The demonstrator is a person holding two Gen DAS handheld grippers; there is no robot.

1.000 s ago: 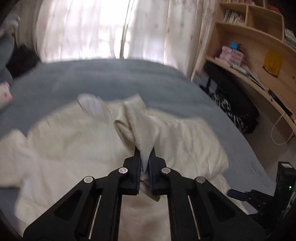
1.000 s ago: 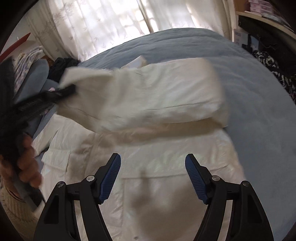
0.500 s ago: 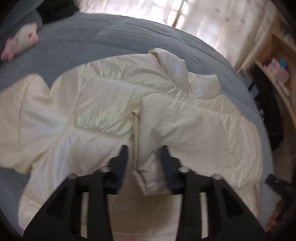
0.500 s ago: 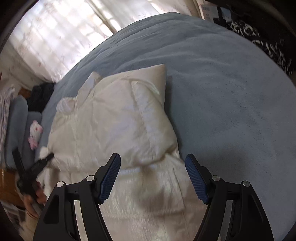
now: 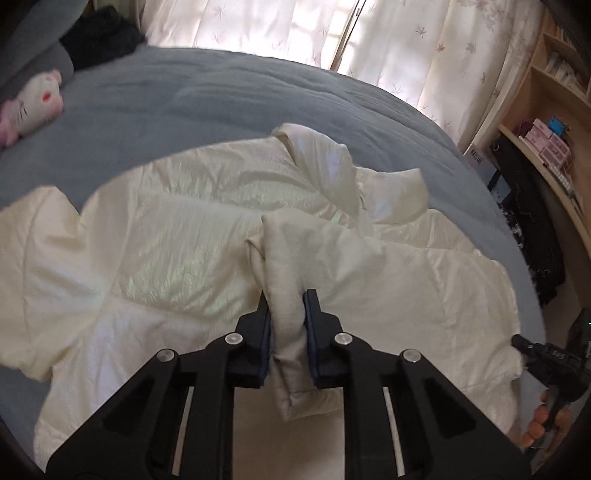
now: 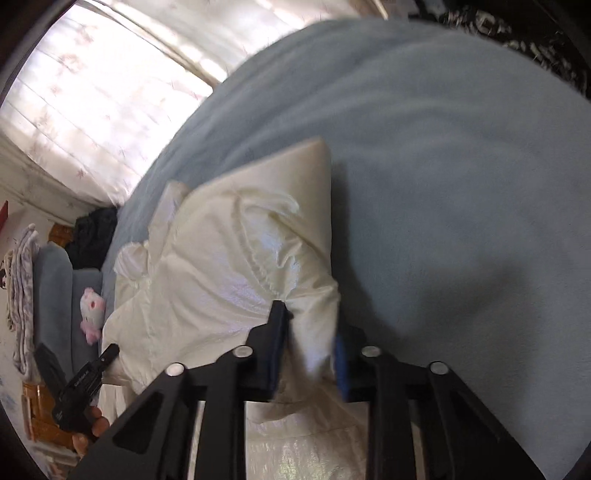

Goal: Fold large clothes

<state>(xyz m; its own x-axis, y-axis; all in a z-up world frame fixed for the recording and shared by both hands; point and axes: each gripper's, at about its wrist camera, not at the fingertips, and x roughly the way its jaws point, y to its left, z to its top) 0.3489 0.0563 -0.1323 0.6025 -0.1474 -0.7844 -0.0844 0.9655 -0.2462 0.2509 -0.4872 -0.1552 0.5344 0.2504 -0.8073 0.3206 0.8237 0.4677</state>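
Note:
A cream puffy jacket [image 5: 177, 236] lies spread on the blue-grey bed [image 5: 229, 99], one sleeve [image 5: 295, 258] folded across its body. My left gripper [image 5: 288, 306] points down at that sleeve; its jaws are closing and the pads press the cuff end between them. In the right wrist view the same jacket [image 6: 221, 266] fills the lower left. My right gripper [image 6: 310, 328] is at the jacket's right edge, jaws closing with a bunched fold of fabric between the pads. That part of the picture is blurred.
A pink and white plush toy [image 5: 37, 99] and a dark pile of clothes [image 5: 103, 40] sit at the bed's far left. Wooden shelves [image 5: 546, 122] and dark bags stand to the right. Curtains [image 5: 258, 22] hang behind. Bare bedcover [image 6: 461, 184] spreads right of the jacket.
The left gripper came down, let the sleeve drop across the jacket, then closed on its cuff again. The right gripper, wide open before, swung down to the jacket's right edge and closed on it.

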